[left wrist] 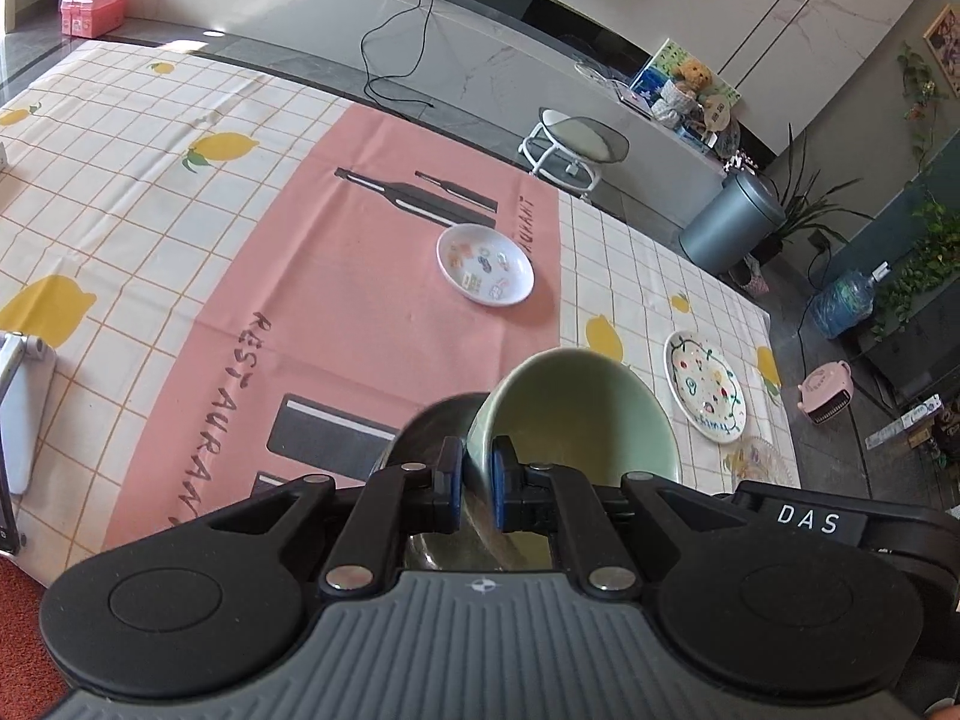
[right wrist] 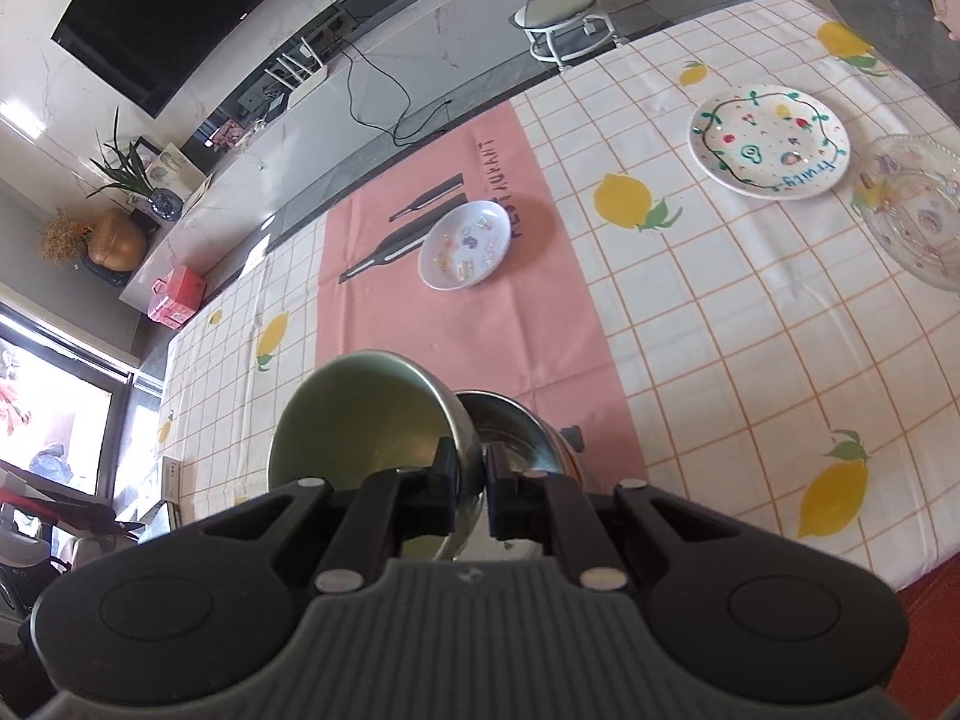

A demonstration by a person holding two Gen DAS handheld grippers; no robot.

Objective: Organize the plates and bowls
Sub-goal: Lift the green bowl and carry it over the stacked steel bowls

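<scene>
In the left wrist view my left gripper (left wrist: pixel 478 480) is shut on the near left rim of a pale green bowl (left wrist: pixel 576 414), one pad inside the wall and one outside. The bowl is tilted. A dark steel bowl (left wrist: pixel 429 426) sits close against its left side and runs under my fingers. In the right wrist view my right gripper (right wrist: pixel 471 480) is shut on the right rim of a tilted bowl with a greenish inside (right wrist: pixel 372 414). A steel bowl (right wrist: pixel 510 420) lies just right of it. I cannot tell whether both grippers hold the same bowl.
On the lemon-print tablecloth (left wrist: pixel 150 228) lie a small white sticker-patterned plate (left wrist: pixel 485 264) (right wrist: pixel 465 252), a fruit-painted plate (left wrist: pixel 707 387) (right wrist: pixel 768 141) and a clear glass plate (right wrist: pixel 918 216). A white device (left wrist: pixel 18 408) stands at the left edge. A black housing marked DAS (left wrist: pixel 804 519) shows on the right.
</scene>
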